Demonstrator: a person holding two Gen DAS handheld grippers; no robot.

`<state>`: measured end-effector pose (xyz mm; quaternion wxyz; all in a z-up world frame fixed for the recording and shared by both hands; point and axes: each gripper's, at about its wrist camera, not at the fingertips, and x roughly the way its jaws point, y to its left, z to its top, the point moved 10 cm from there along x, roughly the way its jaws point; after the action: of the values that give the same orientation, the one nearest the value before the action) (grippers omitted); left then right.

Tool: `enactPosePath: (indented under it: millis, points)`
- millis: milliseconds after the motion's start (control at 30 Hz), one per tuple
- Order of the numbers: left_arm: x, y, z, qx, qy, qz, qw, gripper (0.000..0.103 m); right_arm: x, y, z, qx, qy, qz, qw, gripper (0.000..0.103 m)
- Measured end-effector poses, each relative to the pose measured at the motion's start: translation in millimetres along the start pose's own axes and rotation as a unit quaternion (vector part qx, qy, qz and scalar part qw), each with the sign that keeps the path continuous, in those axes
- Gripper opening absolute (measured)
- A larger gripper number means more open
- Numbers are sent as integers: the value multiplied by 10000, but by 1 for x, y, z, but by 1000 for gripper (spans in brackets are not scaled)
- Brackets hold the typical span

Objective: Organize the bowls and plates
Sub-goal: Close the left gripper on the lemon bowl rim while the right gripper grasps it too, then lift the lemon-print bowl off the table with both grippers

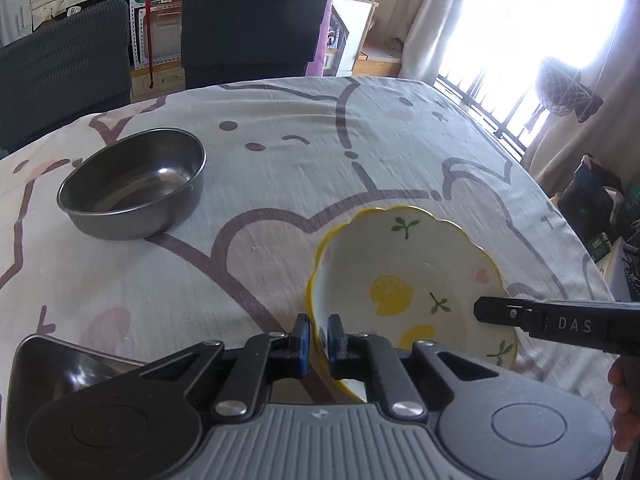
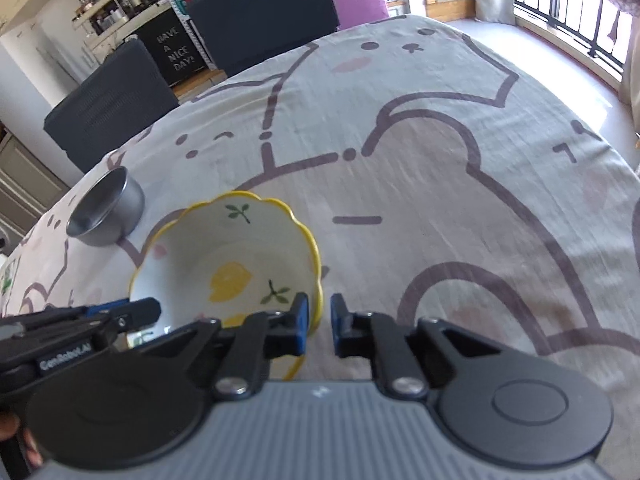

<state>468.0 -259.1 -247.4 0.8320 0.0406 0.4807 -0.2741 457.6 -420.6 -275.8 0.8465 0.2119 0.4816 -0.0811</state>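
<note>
Scene: a table covered by a pale cloth printed with cartoon animals; two dark chairs stand behind it
Dishes in view: a yellow-rimmed ceramic bowl with lemon and leaf motifs, and a steel bowl, both upright and empty on the cloth, well apart; no plates show
Progress: judged early; the two bowls are not stacked or grouped, so nearly all the sorting remains
Step in hand: by the look of it, a two-handed grip on the ceramic bowl, ready for lifting
Left gripper: jaws narrowed to a slim gap on the bowl's near-left rim, one blue pad outside the wall, one inside
Right gripper: also nearly closed, straddling the opposite rim; the left pad meets the rim, but a gap shows beside the right pad, so firm contact is uncertain
Steel bowl: beyond and to the left of both grippers, untouched
Hand: a fingertip shows at the frame edge
</note>
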Motion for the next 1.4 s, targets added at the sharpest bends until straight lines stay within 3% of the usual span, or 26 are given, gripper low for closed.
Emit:
enactPosePath:
  millis: [200, 733, 1000, 1400]
  points:
    - [6, 1, -1, 15, 28, -29, 10000, 10, 13, 4, -2, -234, 125, -38, 9996, 12]
    - [-1, -13, -7, 245, -137, -16, 9996, 11, 1, 8, -7, -424, 173, -211, 9987, 12]
    - [-52, -22, 1, 169, -541, 15, 9984, 11, -43, 12, 1, -354, -209, -32, 9992, 12]
    - [-160, -2, -15, -88, -1180, 266, 9926, 9, -123, 66, -13, -707, -776, 608, 9926, 12]
